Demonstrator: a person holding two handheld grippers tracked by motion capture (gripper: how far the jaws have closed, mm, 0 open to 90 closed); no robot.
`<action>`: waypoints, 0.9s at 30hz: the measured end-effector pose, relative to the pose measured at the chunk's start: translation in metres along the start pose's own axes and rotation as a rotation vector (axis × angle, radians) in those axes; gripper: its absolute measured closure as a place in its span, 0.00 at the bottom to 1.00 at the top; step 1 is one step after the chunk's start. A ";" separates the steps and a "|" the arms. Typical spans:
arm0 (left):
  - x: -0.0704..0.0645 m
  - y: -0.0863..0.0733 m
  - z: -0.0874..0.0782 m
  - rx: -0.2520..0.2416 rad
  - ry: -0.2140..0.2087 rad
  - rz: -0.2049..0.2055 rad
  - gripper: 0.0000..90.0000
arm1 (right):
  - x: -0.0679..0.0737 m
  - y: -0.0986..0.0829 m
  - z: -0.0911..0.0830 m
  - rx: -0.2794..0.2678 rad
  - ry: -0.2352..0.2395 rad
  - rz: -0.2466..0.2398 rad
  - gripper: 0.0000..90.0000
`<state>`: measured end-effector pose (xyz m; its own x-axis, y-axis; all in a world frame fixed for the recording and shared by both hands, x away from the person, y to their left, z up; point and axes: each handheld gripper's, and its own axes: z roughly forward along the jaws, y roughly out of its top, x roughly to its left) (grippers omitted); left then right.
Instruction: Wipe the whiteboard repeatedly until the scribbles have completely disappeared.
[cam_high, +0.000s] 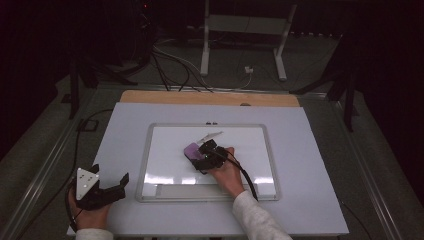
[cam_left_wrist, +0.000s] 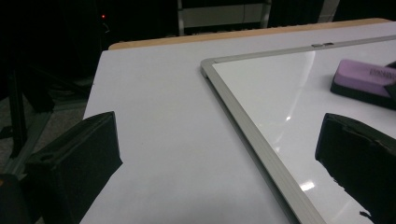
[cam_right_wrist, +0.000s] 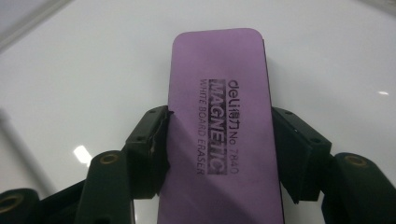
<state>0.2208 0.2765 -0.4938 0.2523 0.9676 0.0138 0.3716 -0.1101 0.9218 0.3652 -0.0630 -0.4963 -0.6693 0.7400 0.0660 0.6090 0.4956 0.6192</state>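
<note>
At the left of the high view, the left hand-held gripper (cam_high: 111, 186) rests on the white counter (cam_high: 320, 200) near its front left corner, held in the person's left hand (cam_high: 90, 216), with the grey three-cornered plate on top. Its jaws stand wide apart with nothing between them; in the left gripper view the two black jaws frame bare counter on one side and the near edge of the whiteboard (cam_left_wrist: 261, 140) on the other. This gripper sits just outside the whiteboard's left frame, well apart from the eraser.

Further right, the whiteboard (cam_high: 165, 150) lies flat in the middle of the counter, its silver frame square to the counter's edges. On its white surface lies the purple eraser (cam_high: 192, 150), a little left of the board's centre. A faint mark (cam_high: 210, 135) shows on the board just beyond the eraser.

The right hand-held gripper (cam_high: 200, 156) comes in from the right of the eraser, held in the right hand (cam_high: 227, 172), whose white sleeve enters from the bottom edge. In the right gripper view its jaws are closed against the two long sides of the eraser (cam_right_wrist: 219, 135), whose printed face is turned up.
</note>
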 end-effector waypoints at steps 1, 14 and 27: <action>0.000 0.000 0.000 -0.001 -0.001 0.000 0.01 | -0.006 0.000 -0.001 -0.001 -0.032 0.013 0.46; -0.001 0.000 0.000 -0.002 -0.004 0.002 0.01 | 0.011 0.001 0.003 0.000 0.029 -0.004 0.46; -0.001 0.000 0.000 0.000 -0.003 0.005 0.01 | -0.083 -0.024 -0.028 0.003 -0.174 0.274 0.46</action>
<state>0.2201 0.2756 -0.4937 0.2572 0.9662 0.0172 0.3703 -0.1150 0.9218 0.3942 -0.1494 -0.4950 -0.3979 0.9125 0.0947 0.7579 0.2688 0.5944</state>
